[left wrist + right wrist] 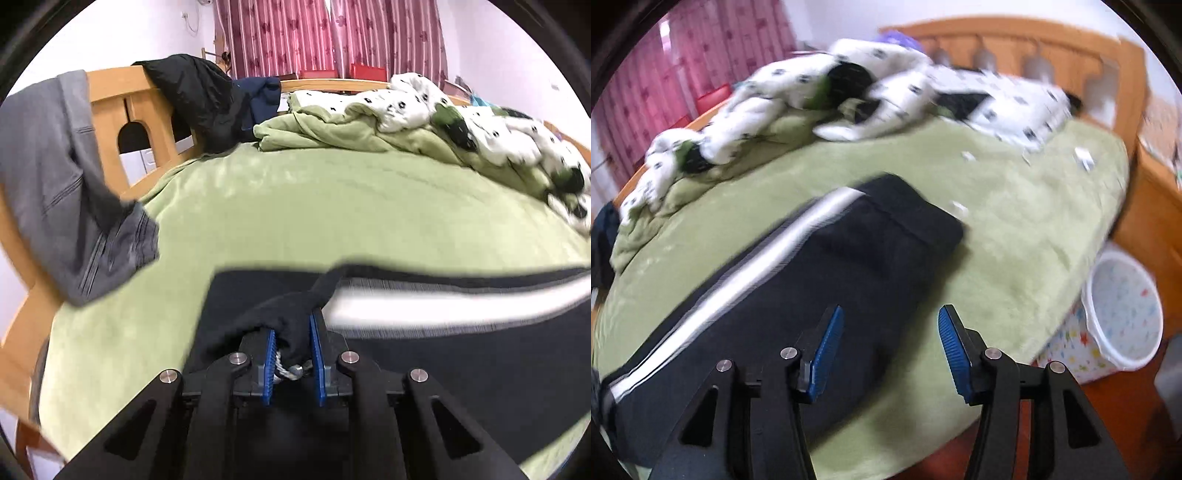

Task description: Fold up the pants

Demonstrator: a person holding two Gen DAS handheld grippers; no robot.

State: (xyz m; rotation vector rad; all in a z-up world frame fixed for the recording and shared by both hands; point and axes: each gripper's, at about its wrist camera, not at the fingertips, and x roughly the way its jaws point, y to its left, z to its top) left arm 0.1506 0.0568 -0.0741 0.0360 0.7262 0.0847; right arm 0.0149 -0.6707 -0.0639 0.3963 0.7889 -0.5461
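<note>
The left gripper (292, 338) has its blue-padded fingers (270, 354) pinched on a bunched fold of the black pants with a white side stripe (849, 266), which stretch ahead across the green bed blanket (295, 206). The right gripper (891, 321) fingers (827, 347) stand apart, empty, above the pants.

Black pants (871, 258), white-and-grey side stripe | green bed blanket (295, 206) | white quilt (768, 96), dark spots | pink flowered curtains (295, 33) | blue-padded tongs (891, 350)

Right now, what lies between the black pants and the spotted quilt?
Only bare green blanket between the black pants and spotted quilt, in the right wrist view.
</note>
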